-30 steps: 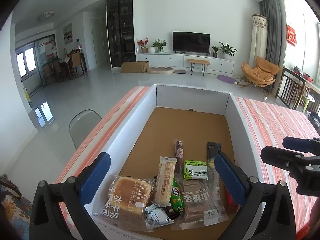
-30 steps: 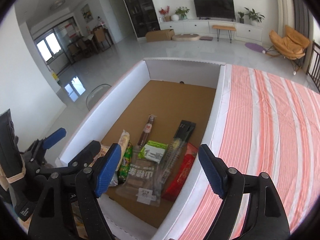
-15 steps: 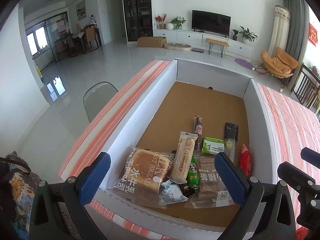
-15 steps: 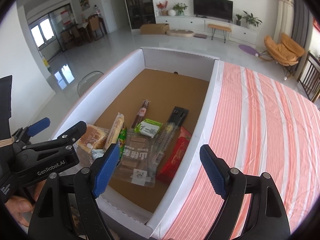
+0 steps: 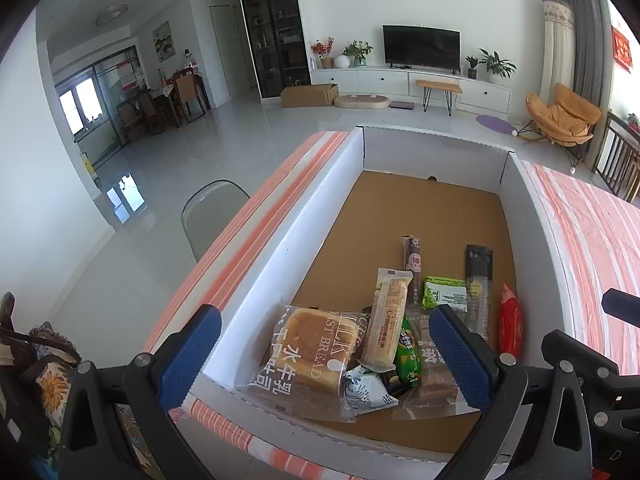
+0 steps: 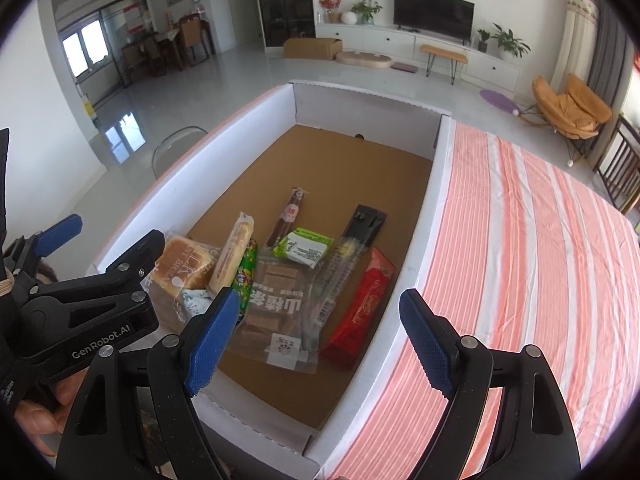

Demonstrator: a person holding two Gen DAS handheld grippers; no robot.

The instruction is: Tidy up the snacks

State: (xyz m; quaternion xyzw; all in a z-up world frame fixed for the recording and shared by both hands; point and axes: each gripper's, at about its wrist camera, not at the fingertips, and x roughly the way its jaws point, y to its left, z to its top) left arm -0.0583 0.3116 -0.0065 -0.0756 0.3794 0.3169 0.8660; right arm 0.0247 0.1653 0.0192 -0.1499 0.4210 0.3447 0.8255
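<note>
Moved: both grippers drew back from the box (image 5: 304,216); snacks lower in frame
Left gripper (image 5: 324,360): wide apart, empty, over milk bread (image 5: 308,348)
Right gripper (image 6: 316,332): wide apart, empty

Wrapped snacks lay clustered at the near end of the white box (image 5: 524,216); milk bread (image 5: 306,350) leftmost; red packet (image 5: 510,326) rightmost; sausage stick (image 5: 413,264) farther back.

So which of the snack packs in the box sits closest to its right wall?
The red pack: it lies along the box's right wall, while every other snack sits further left.
</note>
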